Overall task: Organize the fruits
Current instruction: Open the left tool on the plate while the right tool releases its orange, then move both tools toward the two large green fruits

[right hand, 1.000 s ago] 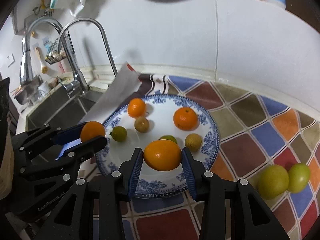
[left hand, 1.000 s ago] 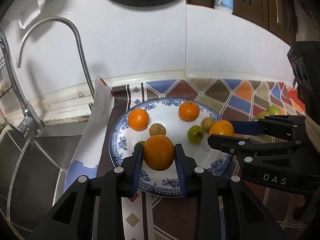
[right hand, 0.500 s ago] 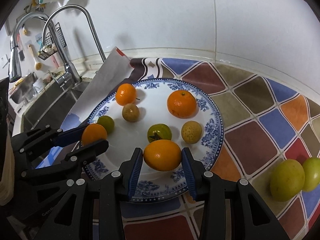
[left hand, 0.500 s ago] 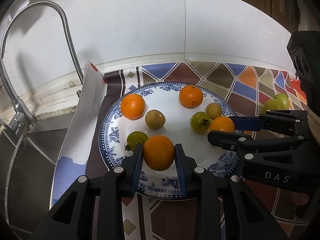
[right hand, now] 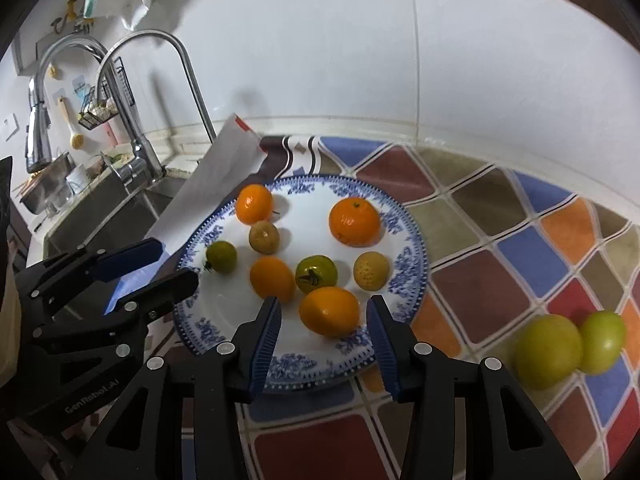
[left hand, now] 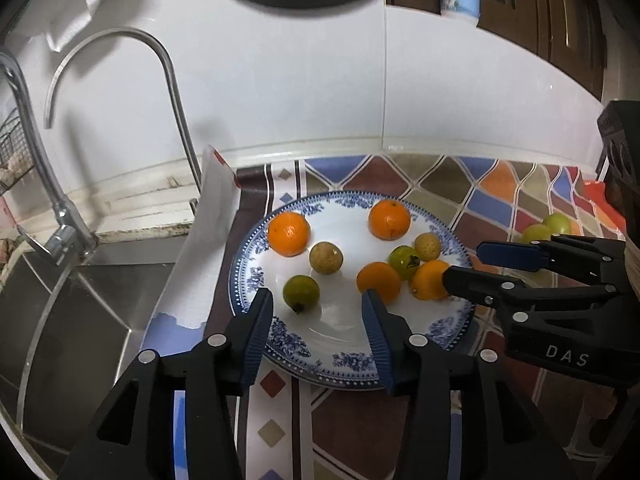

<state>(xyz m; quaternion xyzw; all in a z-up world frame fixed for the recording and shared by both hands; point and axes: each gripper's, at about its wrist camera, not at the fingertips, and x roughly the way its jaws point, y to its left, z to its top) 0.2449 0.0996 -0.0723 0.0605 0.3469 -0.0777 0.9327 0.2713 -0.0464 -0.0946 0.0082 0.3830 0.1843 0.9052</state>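
A blue-and-white plate [left hand: 340, 356] [right hand: 412, 264] holds several oranges and small green and yellow fruits. My left gripper [left hand: 318, 322] is open and empty above the plate's near edge; the orange [left hand: 378, 282] [right hand: 272, 278] it held lies on the plate just beyond its right finger. My right gripper [right hand: 324, 330] is open around an oval orange [right hand: 329, 311] [left hand: 430, 280] that rests on the plate, its pads clear of it. Two green fruits [right hand: 568, 344] [left hand: 546, 228] lie on the counter to the right of the plate.
A steel sink [left hand: 60, 300] with a curved faucet [left hand: 168, 92] lies to the left. A white sheet [left hand: 200, 248] leans between sink and plate. The tiled wall [right hand: 360, 60] rises close behind the colourful counter mat [right hand: 520, 248].
Both grippers opened and let their oranges go onto the plate. Both pulled back slightly toward the near edge.
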